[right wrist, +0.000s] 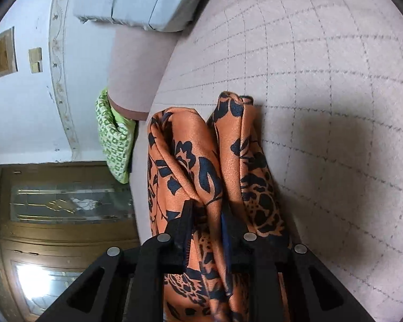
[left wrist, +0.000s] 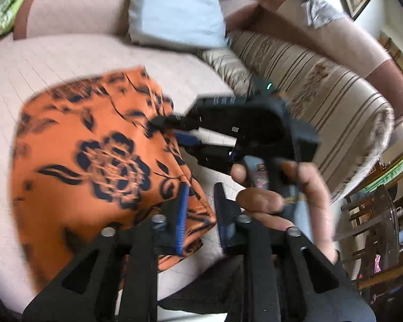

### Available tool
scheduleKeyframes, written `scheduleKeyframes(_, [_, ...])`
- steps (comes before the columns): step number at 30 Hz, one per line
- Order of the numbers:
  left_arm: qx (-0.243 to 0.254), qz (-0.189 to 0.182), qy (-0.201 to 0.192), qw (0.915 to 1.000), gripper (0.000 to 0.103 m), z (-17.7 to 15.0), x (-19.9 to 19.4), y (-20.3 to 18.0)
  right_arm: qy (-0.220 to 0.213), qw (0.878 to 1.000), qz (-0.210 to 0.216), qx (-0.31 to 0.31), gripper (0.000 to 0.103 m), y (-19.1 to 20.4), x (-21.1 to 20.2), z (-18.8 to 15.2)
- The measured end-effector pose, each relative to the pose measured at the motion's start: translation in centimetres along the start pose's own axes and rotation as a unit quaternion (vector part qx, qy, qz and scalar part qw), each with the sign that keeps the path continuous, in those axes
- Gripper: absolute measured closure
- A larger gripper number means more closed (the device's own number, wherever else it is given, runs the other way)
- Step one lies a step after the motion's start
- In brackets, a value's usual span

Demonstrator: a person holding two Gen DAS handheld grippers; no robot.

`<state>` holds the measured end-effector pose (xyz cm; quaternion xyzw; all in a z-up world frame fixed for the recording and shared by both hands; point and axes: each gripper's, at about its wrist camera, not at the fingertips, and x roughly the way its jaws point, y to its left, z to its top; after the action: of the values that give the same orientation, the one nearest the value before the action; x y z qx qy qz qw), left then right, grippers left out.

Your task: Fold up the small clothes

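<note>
An orange cloth with a dark blue flower print [left wrist: 94, 158] lies on a pale pink checked bedspread [left wrist: 67, 56]. My left gripper [left wrist: 201, 198] is open just over the cloth's right edge and holds nothing. The right gripper [left wrist: 185, 134] shows in the left wrist view, held by a hand, its tips at the cloth's right edge. In the right wrist view my right gripper [right wrist: 207, 212] is closed on bunched folds of the orange cloth [right wrist: 190, 166], which hangs in two lobes above the bedspread [right wrist: 322, 80].
A light blue pillow [left wrist: 174, 10] and a pink bolster [left wrist: 75, 8] lie at the head of the bed. A striped beige blanket [left wrist: 322, 102] lies to the right. A green patterned cloth [right wrist: 112, 139] sits by the bolster. Wooden furniture [left wrist: 376, 220] stands at far right.
</note>
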<state>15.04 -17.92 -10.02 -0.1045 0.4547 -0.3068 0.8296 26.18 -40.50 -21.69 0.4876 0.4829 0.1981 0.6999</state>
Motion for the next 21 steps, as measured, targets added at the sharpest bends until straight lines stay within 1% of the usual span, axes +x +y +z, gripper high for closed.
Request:
scheduleKeyframes(1, [-0.001,0.005,-0.011,0.9999,0.072,0.2,-1.0,0.4,-0.002,1.0,-0.005,0.001,0.084,0.2,-0.2,0.0])
scheduleKeyframes(3, [-0.002,0.03,-0.033,0.999,0.064,0.5,-2.9,1.5,-0.007,1.0,-0.011,0.001,0.084,0.5,-0.2,-0.1])
scheduleKeyframes(5, [-0.004,0.052,-0.043,0.9977,0.063,0.1,-3.9,2.9,-0.046,0.998,-0.034,-0.007,0.084,1.1,-1.9,-1.2])
scheduleKeyframes(6, [-0.008,0.063,-0.043,0.9971,0.063,-0.1,-3.7,3.5,-0.067,0.997,-0.04,-0.016,0.084,1.1,-2.9,-1.8])
scheduleKeyframes(7, [-0.016,0.075,-0.036,0.9964,0.063,-0.5,-3.5,4.3,-0.085,0.995,-0.037,-0.037,0.084,2.1,-4.1,-2.6])
scheduleKeyframes(9, [-0.03,0.081,-0.014,0.9962,0.063,-0.8,-2.5,5.2,-0.096,0.992,-0.025,-0.074,0.083,4.0,-5.6,-4.0])
scheduleKeyframes(10, [-0.037,0.081,-0.002,0.996,0.063,-1.4,-2.1,5.6,-0.099,0.99,-0.027,-0.093,0.074,4.6,-6.0,-4.7])
scheduleKeyframes(11, [-0.043,0.081,0.013,0.9958,0.063,-2.1,-1.5,6.0,-0.101,0.988,-0.034,-0.109,0.057,5.2,-6.3,-5.5])
scheduleKeyframes(12, [-0.043,0.079,0.021,0.9957,0.063,-2.7,-1.1,6.3,-0.105,0.985,-0.051,-0.127,0.05,5.7,-6.5,-6.9])
scheduleKeyframes(13, [-0.038,0.081,0.028,0.9956,0.063,-3.4,-0.6,6.3,-0.109,0.982,-0.069,-0.136,0.048,5.7,-6.6,-8.2])
scheduleKeyframes(15, [-0.027,0.088,0.032,0.9952,0.063,-4.1,0.0,5.9,-0.105,0.981,-0.098,-0.133,0.048,4.7,-6.2,-10.5])
scheduleKeyframes(16, [-0.021,0.091,0.031,0.9951,0.062,-4.4,0.3,5.6,-0.093,0.982,-0.11,-0.125,0.048,3.9,-5.7,-11.4])
scheduleKeyframes(18, [-0.001,0.103,0.026,0.9943,0.062,-5.2,0.8,5.1,-0.07,0.981,-0.148,-0.105,0.053,1.6,-4.8,-12.3])
scheduleKeyframes(19, [0.005,0.108,0.026,0.9938,0.062,-5.4,1.1,5.0,-0.057,0.981,-0.168,-0.084,0.061,0.2,-4.1,-12.7])
scheduleKeyframes(20, [0.012,0.108,0.032,0.9935,0.062,-5.6,1.5,4.8,-0.049,0.982,-0.167,-0.069,0.074,-0.6,-4.0,-12.7])
scheduleKeyframes(21, [0.021,0.112,0.039,0.9927,0.062,-5.7,1.9,4.5,-0.05,0.983,-0.163,-0.062,0.078,-0.8,-4.2,-12.6])
